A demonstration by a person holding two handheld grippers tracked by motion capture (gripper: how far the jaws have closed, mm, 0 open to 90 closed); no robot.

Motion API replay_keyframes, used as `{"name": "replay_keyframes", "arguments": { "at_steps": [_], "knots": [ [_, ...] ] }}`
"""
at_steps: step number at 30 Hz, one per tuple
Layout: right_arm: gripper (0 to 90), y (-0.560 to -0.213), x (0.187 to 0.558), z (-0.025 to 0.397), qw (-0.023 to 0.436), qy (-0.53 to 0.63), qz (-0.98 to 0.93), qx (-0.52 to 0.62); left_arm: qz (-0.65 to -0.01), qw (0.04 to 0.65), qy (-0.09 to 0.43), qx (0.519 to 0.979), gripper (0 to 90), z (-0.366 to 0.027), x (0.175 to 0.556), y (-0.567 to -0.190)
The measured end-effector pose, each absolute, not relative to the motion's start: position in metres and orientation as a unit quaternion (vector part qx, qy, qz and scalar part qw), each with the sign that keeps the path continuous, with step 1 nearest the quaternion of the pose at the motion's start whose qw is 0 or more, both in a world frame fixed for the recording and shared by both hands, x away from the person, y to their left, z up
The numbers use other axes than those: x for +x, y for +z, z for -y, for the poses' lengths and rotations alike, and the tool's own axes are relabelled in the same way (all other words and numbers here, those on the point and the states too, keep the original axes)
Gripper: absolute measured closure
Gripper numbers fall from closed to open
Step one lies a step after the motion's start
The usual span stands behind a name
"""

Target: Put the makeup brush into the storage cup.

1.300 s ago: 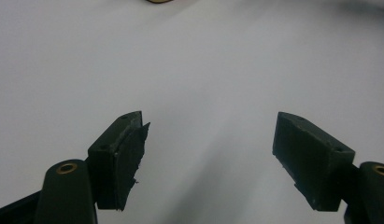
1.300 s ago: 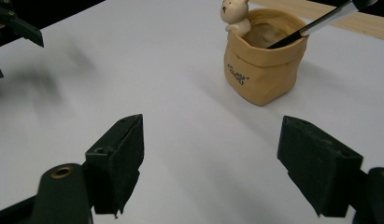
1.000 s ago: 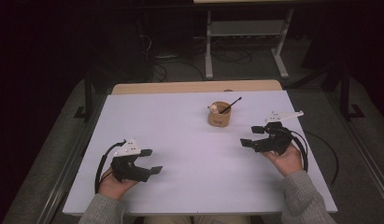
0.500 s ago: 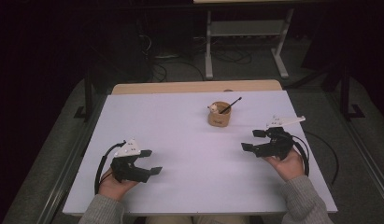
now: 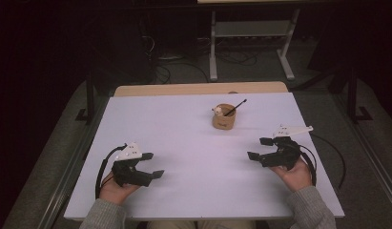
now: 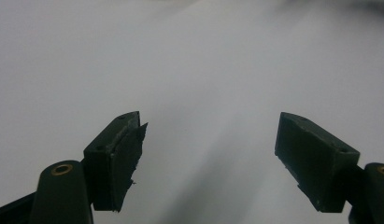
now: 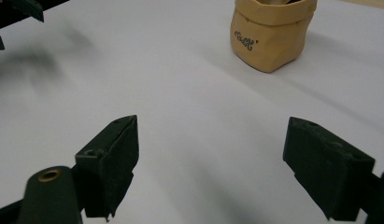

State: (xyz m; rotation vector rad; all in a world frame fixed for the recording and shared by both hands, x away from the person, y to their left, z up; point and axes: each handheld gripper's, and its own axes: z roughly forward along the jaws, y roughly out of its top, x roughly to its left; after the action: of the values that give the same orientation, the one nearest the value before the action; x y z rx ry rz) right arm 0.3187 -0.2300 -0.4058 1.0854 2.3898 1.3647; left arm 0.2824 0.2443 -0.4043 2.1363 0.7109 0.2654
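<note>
Both black two-jaw grippers, left gripper (image 5: 148, 167) and right gripper (image 5: 261, 149), hover wide open and empty near the white table's (image 5: 184, 143) front edge, nothing grasped yet, the tan crumpled-paper cup (image 5: 224, 116) with its black stick (image 5: 235, 107) waiting untouched toward the far edge.

A white table (image 5: 184, 143) stands over grey carpet (image 5: 365, 157), cables (image 5: 165, 71) and a metal stand (image 5: 251, 33) behind.

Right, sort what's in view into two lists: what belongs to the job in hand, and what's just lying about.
Part of the job:
- tan pouch on the white table, nearest the right gripper
- black stick leaning out of it
- small white thing at its rim
- left gripper, open
- right gripper, open

Just lying about:
- metal stand beyond the table
- cables on the floor
</note>
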Motion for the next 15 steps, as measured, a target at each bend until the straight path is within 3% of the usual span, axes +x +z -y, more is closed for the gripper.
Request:
{"name": "replay_keyframes", "arguments": {
  "at_steps": [15],
  "knots": [
    [16.2, -0.408, 0.305, 0.233, 0.098, 0.467, -0.796, 0.372, -0.29, 0.421, 0.103, 0.853, 19.5, -0.246, 0.283, -0.406]
  ]
}}
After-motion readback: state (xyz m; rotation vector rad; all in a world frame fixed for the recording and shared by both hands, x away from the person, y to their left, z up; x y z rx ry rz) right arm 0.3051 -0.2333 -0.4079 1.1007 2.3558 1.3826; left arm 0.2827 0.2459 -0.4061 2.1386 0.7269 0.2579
